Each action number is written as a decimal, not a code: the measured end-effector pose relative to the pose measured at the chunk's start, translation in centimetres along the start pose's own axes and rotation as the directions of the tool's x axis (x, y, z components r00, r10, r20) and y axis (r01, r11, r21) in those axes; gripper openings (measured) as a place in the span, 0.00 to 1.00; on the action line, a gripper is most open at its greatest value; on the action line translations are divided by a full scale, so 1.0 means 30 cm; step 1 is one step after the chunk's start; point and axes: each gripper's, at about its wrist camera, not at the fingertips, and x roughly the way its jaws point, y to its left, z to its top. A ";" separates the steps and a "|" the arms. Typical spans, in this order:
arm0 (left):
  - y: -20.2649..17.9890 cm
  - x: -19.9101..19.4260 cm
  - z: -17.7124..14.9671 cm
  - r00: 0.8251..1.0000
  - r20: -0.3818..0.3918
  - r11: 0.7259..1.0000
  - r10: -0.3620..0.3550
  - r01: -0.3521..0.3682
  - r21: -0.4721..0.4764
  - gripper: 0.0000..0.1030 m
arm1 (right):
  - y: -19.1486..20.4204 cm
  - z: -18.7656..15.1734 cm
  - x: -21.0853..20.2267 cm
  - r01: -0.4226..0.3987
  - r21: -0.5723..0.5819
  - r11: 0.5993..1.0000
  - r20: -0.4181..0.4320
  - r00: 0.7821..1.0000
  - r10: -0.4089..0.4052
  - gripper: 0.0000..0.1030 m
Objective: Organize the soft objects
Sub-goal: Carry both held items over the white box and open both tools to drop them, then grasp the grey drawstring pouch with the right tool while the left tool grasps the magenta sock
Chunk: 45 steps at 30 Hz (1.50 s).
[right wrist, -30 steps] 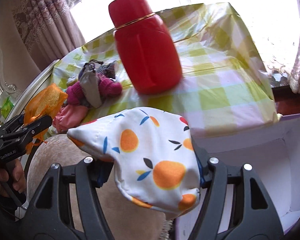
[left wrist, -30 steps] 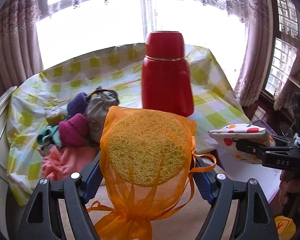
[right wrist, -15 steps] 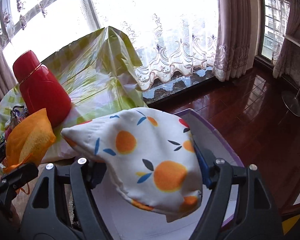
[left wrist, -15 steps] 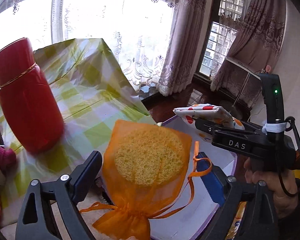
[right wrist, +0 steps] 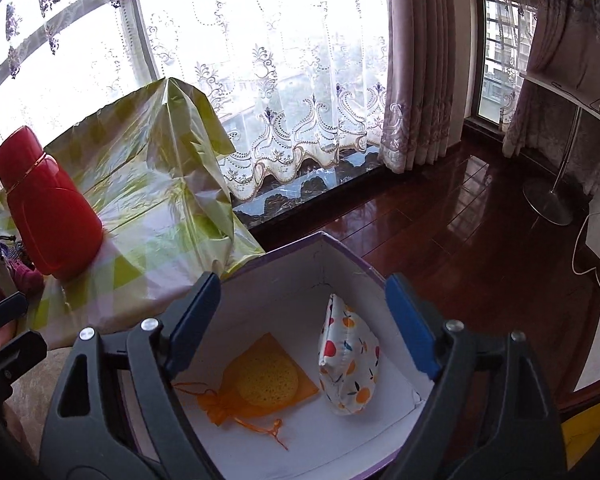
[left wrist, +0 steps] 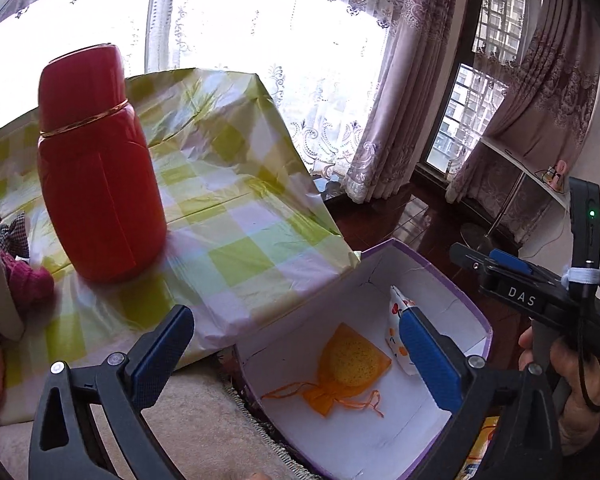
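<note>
An orange mesh pouch with a yellow sponge inside lies flat on the floor of a white box with a purple rim. Beside it a fruit-print cushion leans against the box wall, partly hidden by my finger. My left gripper hovers above the box, open wide and empty. In the right wrist view the pouch and cushion lie below my right gripper. Its jaws are opening with nothing between them. The right gripper also shows in a hand at the right.
A tall red thermos stands on the green-checked tablecloth left of the box. A pile of soft items lies at the table's left edge. Dark wooden floor and a lamp stand lie beyond the box rim.
Both grippers swung right, from the table to above the box. The pouch and the cushion were let go and now lie in the box. Both jaws have opened.
</note>
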 end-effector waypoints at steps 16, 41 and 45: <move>0.524 -0.315 -0.117 0.936 0.150 0.924 0.319 -0.272 -0.269 0.92 | 0.432 -0.064 -0.052 -0.304 -0.110 0.946 -0.061 0.952 0.299 0.84; 1.064 -0.152 -0.102 0.872 -0.088 0.816 0.482 -0.483 -0.319 0.66 | 1.212 -0.156 0.102 -0.608 -0.074 0.790 -0.232 0.781 0.580 0.84; 1.065 -0.142 -0.117 0.882 -0.066 0.825 0.466 -0.460 -0.328 0.45 | 1.270 -0.158 0.130 -0.610 -0.081 0.788 -0.234 0.780 0.580 0.84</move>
